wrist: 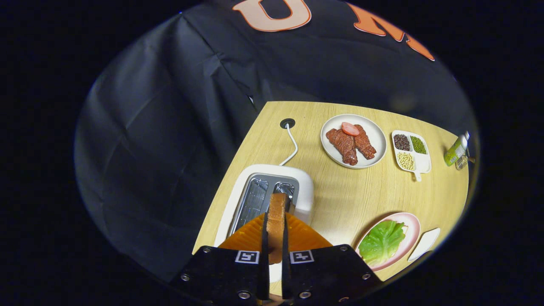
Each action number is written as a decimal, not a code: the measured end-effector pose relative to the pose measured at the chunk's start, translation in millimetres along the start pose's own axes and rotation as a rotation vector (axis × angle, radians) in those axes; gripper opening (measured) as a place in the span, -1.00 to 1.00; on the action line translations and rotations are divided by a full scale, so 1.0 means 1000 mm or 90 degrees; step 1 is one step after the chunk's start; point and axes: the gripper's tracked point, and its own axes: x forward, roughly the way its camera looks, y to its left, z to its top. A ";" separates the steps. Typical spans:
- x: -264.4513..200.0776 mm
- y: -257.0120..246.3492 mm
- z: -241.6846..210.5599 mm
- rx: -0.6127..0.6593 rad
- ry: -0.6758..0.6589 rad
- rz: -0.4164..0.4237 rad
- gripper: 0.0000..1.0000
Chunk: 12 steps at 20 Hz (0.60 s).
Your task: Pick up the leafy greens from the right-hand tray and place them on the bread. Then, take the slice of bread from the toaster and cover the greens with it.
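While the table is spreading out pale and wooden against the black cloth wall, the toaster is sitting near its left edge, its white cord running to a round hole farther back. Just above the toaster's slots, the gripper is pinching a bread slice edge-on, both fingers pressing its flat sides and standing only as far apart as the slice is thick. Each finger is wearing a square black-and-white marker, with no readable writing on it. Far and right of the toaster, a white plate is holding two dark meat strips and a pink slice. Near and right of the fingers, a pink plate is carrying the greens, hiding whatever lies beneath. Right of the white plate, a divided dish is holding dark, green and pale beans in separate cells. A green bottle is standing at the far right, its label too small to read.
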 end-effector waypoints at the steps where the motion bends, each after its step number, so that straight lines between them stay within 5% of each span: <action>1: -0.005 0.000 0.002 0.010 -0.009 0.010 -0.76; 12: -0.077 -0.026 0.031 0.106 -0.109 0.120 -0.77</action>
